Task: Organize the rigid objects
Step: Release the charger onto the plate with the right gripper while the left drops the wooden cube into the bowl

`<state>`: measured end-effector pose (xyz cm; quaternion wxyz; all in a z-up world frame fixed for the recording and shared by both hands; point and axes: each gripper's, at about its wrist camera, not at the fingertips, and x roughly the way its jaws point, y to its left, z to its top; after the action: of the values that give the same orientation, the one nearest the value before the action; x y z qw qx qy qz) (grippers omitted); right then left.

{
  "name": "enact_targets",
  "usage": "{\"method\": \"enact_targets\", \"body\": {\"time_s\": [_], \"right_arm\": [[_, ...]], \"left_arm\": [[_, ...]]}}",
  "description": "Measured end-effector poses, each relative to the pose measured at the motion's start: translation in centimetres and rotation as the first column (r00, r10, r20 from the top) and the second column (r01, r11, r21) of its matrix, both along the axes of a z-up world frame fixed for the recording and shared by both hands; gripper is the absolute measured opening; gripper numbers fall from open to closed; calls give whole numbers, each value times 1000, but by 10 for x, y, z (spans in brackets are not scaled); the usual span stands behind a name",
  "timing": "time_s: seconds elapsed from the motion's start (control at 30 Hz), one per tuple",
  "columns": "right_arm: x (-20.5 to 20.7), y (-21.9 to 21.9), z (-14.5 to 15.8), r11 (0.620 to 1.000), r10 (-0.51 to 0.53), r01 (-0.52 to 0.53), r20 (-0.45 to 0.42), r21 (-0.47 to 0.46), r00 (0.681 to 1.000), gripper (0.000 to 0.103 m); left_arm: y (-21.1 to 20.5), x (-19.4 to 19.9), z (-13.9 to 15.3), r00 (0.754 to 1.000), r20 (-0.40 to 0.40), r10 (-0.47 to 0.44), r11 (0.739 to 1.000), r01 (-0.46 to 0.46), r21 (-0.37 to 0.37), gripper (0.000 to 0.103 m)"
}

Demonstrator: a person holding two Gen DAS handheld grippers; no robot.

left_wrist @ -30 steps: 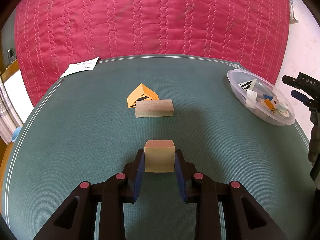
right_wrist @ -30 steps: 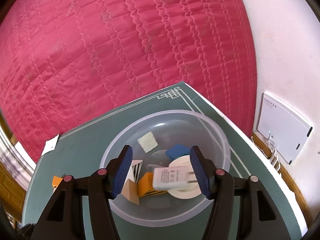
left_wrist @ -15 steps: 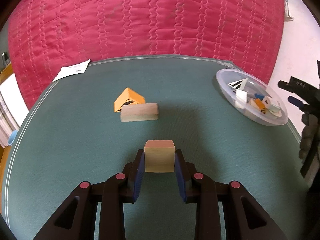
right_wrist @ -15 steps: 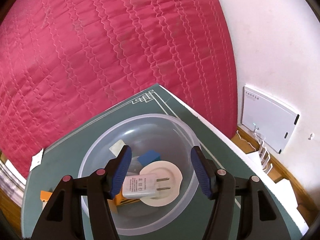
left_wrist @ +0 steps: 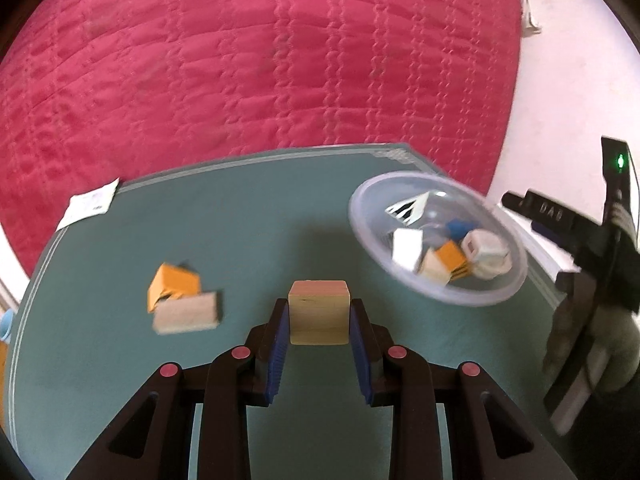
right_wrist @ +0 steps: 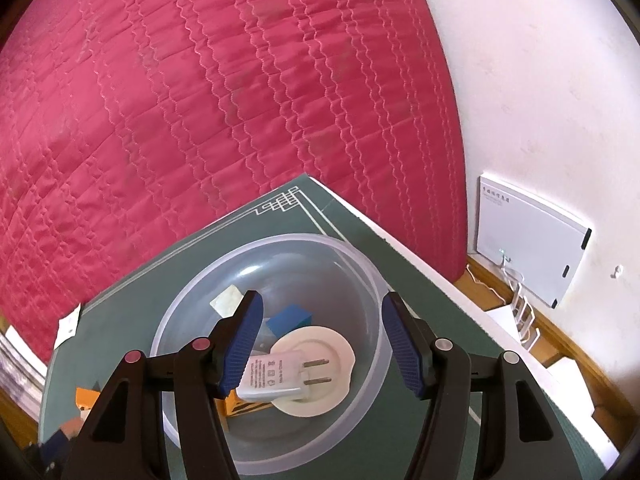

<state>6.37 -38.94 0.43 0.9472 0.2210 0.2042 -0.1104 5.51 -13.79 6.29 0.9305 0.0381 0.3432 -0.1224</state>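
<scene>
My left gripper [left_wrist: 319,314] is shut on a wooden cube [left_wrist: 319,312] and holds it above the green mat. Up and to the right of it stands the clear plastic bowl [left_wrist: 498,300] with several small pieces inside. A flat wooden block [left_wrist: 186,317] and an orange triangular piece [left_wrist: 173,286] lie on the mat at the left. In the right wrist view my right gripper [right_wrist: 322,340] stands open above the bowl [right_wrist: 360,268]. A white plug adapter [right_wrist: 276,378] lies in the bowl below its jaws, resting on a white disc [right_wrist: 332,350] beside a blue block [right_wrist: 290,318].
A white paper slip [left_wrist: 90,204] lies at the mat's far left corner. A red quilted cover [left_wrist: 260,60] rises behind the table. The table's right edge [right_wrist: 440,284] drops off to a white panel [right_wrist: 528,236] against the wall. The right gripper's body [left_wrist: 592,264] shows right of the bowl.
My left gripper carried the wooden cube up and toward the bowl, which now looks nearer. The plug adapter left the right gripper's jaws and now lies in the bowl.
</scene>
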Motion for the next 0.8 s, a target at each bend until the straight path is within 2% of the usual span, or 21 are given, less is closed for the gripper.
{"method": "enact_targets", "body": {"time_s": [0.17, 0.47, 0.67, 0.7, 0.73, 0.77, 0.8], "right_arm": [[0, -2, 1, 1000, -5, 5, 4, 9, 1000, 63], [-2, -8, 2, 999, -20, 19, 12, 28, 1000, 63], [-2, -14, 3, 998, -37, 37, 17, 46, 999, 63], [-2, -15, 3, 998, -39, 38, 16, 47, 999, 63], [-2, -16, 2, 998, -39, 38, 15, 48, 999, 63], [-1, -16, 2, 998, -38, 37, 15, 48, 999, 63], [-2, -16, 2, 998, -38, 37, 15, 47, 999, 63]], "left_arm": [[-24, 14, 4, 999, 0, -43, 999, 43, -24, 31], [-70, 36, 8, 992, 22, -128, 992, 128, -19, 31], [-87, 53, 1, 987, 0, -162, 986, 162, -38, 32], [-89, 56, -1, 986, -3, -165, 985, 165, -44, 33], [-89, 57, -1, 986, -5, -167, 985, 166, -47, 42], [-89, 58, -2, 985, -4, -171, 984, 171, -58, 56], [-88, 58, -3, 985, 1, -172, 983, 172, -65, 62]]}}
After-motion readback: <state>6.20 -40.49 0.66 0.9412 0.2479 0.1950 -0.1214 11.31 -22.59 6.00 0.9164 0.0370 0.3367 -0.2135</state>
